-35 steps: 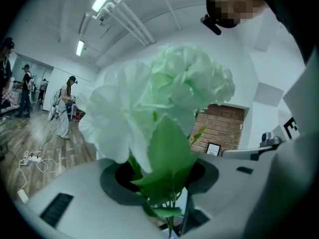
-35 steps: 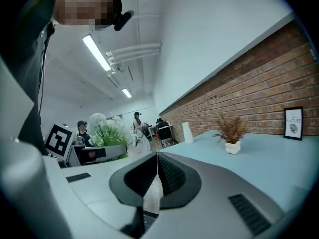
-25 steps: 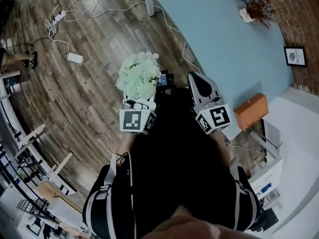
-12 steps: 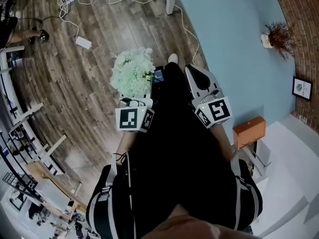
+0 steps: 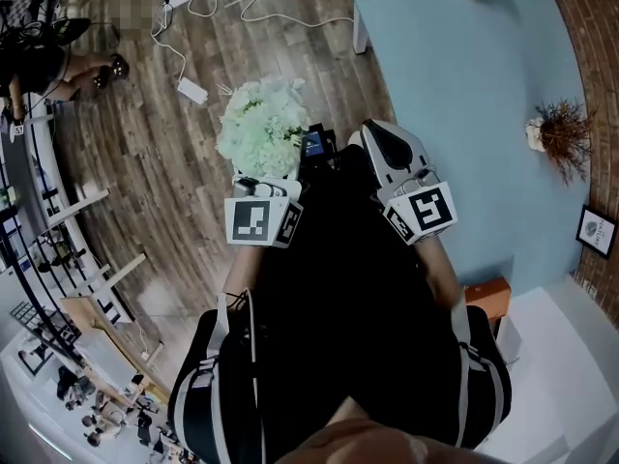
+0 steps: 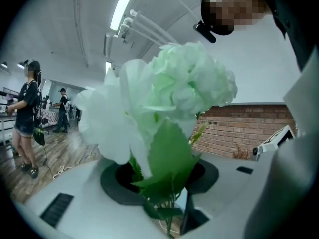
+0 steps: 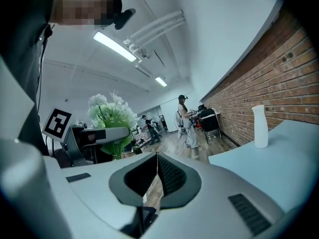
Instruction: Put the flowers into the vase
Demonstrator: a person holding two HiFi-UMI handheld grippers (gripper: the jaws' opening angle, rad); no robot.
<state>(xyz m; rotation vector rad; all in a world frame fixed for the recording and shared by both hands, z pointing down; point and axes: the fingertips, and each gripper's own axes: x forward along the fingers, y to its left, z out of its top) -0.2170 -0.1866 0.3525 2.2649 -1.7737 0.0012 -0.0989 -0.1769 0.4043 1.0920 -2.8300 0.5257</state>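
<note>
- One bouquet of pale green-white flowers [image 5: 263,131] is the whole load, and it is not yet in the vase [image 7: 259,126]. By my reading the task is at its carrying stage.
- The left gripper [image 6: 164,178] has its jaws clenched on the thin green stems low down. It holds the bouquet upright in the air above the wood-plank floor [image 5: 174,162], off the desk's [image 5: 455,85] left edge rather than over it.
- The right gripper [image 7: 157,163] is pressed closed on nothing, its dark ribbed pads meeting in a seam.
- The vase stands upright on the desk's far end, well apart from the flowers, and appears empty.
- What is left is to bring the bouquet over the desk and lower the stems into the vase's mouth.
- The blooms are ruffled and rounded, likely fabric. The leaves are broad, flat and toothed.
- The vase is white, tall and slim with a narrowed neck, and looks matte. Its small opening will probably need the stems kept bunched.
- The desk top is smooth, pale blue and bare around the vase.
</note>
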